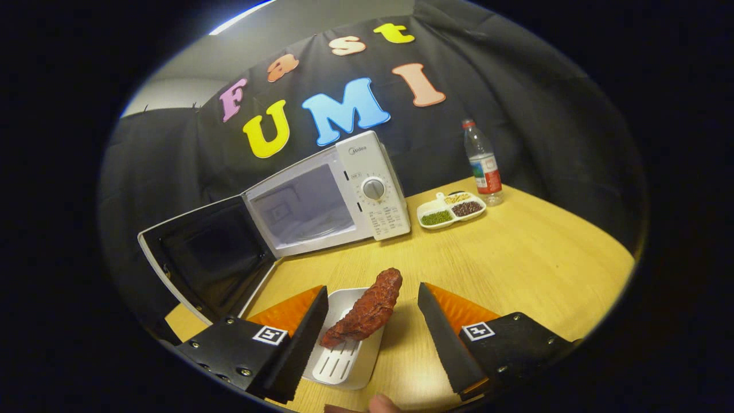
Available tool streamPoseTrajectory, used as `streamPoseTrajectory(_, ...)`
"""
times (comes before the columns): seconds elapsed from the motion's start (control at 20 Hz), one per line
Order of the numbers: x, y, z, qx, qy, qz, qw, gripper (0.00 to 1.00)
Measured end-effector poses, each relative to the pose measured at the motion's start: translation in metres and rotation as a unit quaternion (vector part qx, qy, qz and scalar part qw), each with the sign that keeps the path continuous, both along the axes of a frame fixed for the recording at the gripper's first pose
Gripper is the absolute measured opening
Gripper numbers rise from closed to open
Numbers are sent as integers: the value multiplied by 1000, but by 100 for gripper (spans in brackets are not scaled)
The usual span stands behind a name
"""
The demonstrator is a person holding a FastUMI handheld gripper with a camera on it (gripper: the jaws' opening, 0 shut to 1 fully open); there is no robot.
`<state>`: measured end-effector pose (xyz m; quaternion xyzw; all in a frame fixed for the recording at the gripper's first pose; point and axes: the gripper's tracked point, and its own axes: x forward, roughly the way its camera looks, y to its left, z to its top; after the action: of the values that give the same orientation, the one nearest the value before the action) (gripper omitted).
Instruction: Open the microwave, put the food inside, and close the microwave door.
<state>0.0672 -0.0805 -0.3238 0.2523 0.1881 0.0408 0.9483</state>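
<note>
- The gripper [373, 321] is seen spread wide, its two flat, wedge-shaped fingers apart and pressing on nothing; square printed markers are fixed on the blocky bodies behind them.
- Between the fingers, a white plate [367, 355] with rounded corners and a slotted, ribbed end is set on the table, nearer the left finger.
- On the plate lies the food [367, 312], a long, lumpy, reddish-brown piece with a rough, crusted surface; its far end is raised past the plate's far edge.
- A fingertip [383, 403] of a person is glimpsed at the near edge, below the plate.
- The table [516, 258] is shown as smooth, pale wood with a fine straight grain.
- Beyond the fingers stands the microwave [344, 195], a boxy white shell with a round dial; its cavity is exposed.
- The microwave door [209, 258] is swung fully open to the left, dark glass inside a white frame.
- To the microwave's right, a white divided dish [453, 209] holding green, dark and pale grains is placed.
- Just behind the dish stands a clear plastic bottle [483, 163] with a red cap.
</note>
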Motion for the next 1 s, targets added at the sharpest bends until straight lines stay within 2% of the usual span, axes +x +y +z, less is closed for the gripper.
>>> streamPoseTrajectory(0.15, 13, 5, -15, 48, 13, 10, 999, 95)
streamPoseTrajectory(0.25, 15, 14, -12, 91, 6, 19, 996, 78)
streamPoseTrajectory(0.35, 19, 10, -16, 116, 12, 7, 993, 50)
streamPoseTrajectory(0.4, 16, 14, -11, 130, 6, 11, 991, 30)
streamPoseTrajectory(0.45, 18, 12, -10, 133, 6, 5, 991, 22)
streamPoseTrajectory(0.5, 16, 13, -3, 144, 2, 4, 989, 22)
streamPoseTrajectory(0.55, 17, 13, 1, 143, 0, 0, 990, 14)
streamPoseTrajectory(0.7, 13, 15, 11, 102, -3, -2, 995, 14)
streamPoseTrajectory(1.0, 6, 14, 42, 95, -16, -26, 995, 14)
